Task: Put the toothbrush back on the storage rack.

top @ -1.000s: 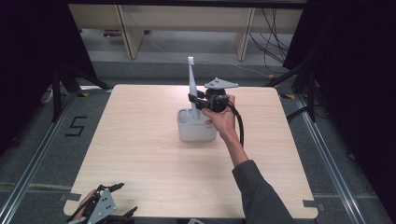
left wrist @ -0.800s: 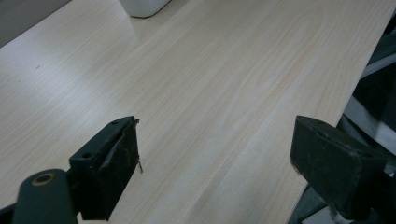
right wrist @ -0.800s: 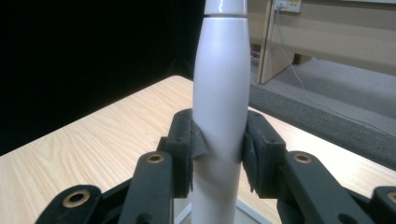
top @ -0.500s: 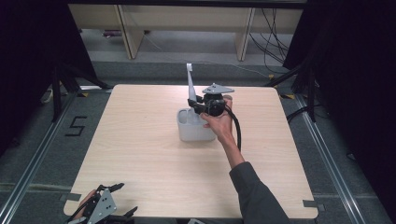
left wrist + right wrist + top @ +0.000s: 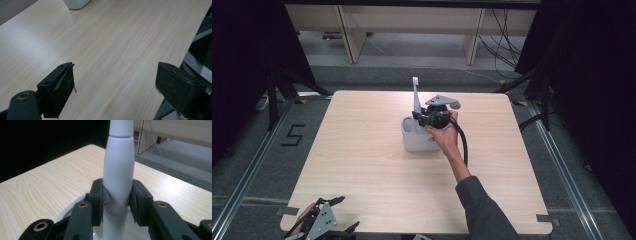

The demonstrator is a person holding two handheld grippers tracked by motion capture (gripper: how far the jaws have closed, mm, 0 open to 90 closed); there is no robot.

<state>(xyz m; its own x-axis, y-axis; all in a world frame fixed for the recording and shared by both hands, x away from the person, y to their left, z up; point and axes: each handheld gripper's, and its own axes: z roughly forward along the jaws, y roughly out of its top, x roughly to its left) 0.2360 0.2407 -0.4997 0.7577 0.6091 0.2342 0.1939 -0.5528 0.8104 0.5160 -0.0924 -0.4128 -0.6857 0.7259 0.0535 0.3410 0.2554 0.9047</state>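
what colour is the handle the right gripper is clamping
White: a smooth, rounded plastic handle, clearest in the right gripper view.

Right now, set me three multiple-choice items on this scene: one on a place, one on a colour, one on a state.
1. Where is the left gripper?
A. near table corner
B. over the holder
C. far edge

2. What colour is the holder?
A. red
B. white
C. green

3. How is the right gripper?
A. open, empty
B. shut on nothing
C. shut on the white handle

Answers: 1 A, the high view shows it at the table's near left corner. 2 B, pale white tub. 3 C, both pads press the handle.
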